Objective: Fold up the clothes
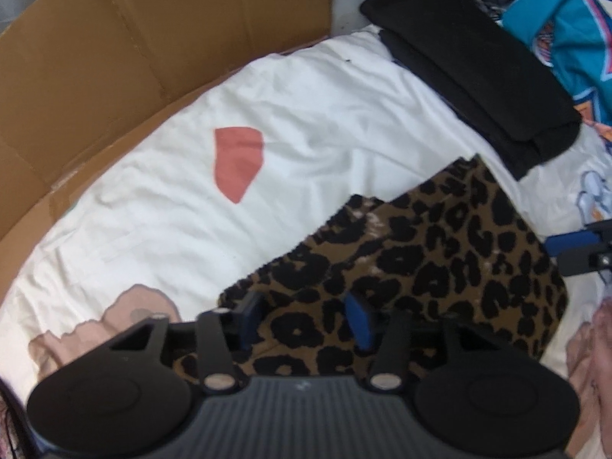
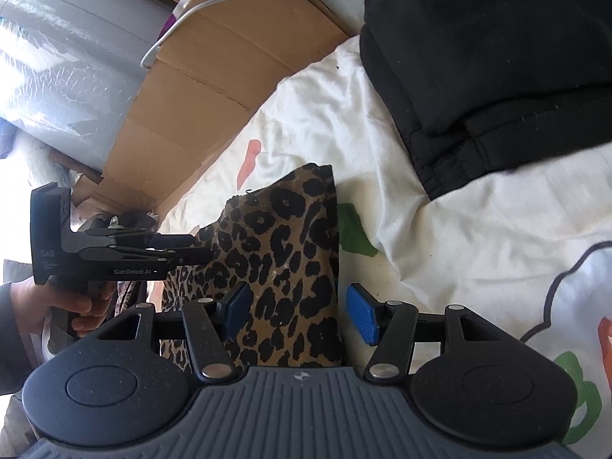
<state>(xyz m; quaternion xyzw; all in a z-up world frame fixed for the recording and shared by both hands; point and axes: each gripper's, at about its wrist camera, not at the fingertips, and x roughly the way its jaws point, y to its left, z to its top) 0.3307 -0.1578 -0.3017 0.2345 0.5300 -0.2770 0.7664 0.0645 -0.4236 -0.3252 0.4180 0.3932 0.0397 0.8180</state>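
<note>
Leopard-print garment (image 1: 420, 267) lies on the white bedsheet (image 1: 306, 114), with both left claw (image 1: 306, 321) and right claw (image 2: 300, 311) released above it.

Both wrist views sit low and close over the bed sheet (image 1: 306, 88), looking down along their fingers. Shared ground: leopard-print garment (image 1: 440, 252), folded black clothes (image 2: 497, 57) far right, cardboard (image 1: 134, 38) far left.
</note>
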